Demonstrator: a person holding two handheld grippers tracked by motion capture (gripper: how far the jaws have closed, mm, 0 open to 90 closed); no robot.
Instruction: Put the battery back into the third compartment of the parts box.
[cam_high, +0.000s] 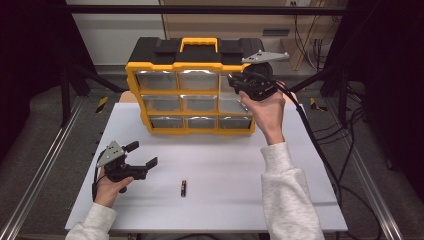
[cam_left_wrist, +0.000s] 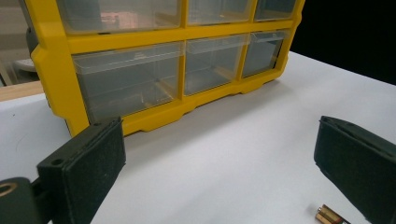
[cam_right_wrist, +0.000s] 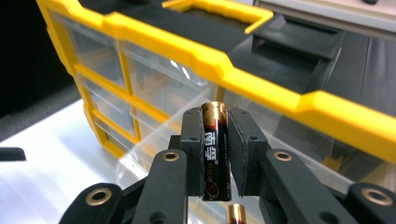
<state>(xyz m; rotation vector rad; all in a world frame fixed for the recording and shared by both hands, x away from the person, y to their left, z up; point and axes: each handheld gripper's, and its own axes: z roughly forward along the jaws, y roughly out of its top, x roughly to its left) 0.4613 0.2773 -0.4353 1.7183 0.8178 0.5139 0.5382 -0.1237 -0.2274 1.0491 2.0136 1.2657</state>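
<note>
We clamp a battery (cam_right_wrist: 215, 151) upright in our right hand-held gripper (cam_right_wrist: 215, 154) above the organizer's (cam_high: 192, 65) pulled-out two-o'clock drawer (cam_right_wrist: 154, 154) for dropping; left hand-held gripper (cam_high: 139, 156) waits open

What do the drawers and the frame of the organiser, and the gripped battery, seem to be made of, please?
Drawers: clear, glossy plastic, probably; the insides show through. Frame: yellow moulded plastic, smooth, slight sheen. Battery: likely metal under a black printed wrap; its top end shines coppery.
</note>
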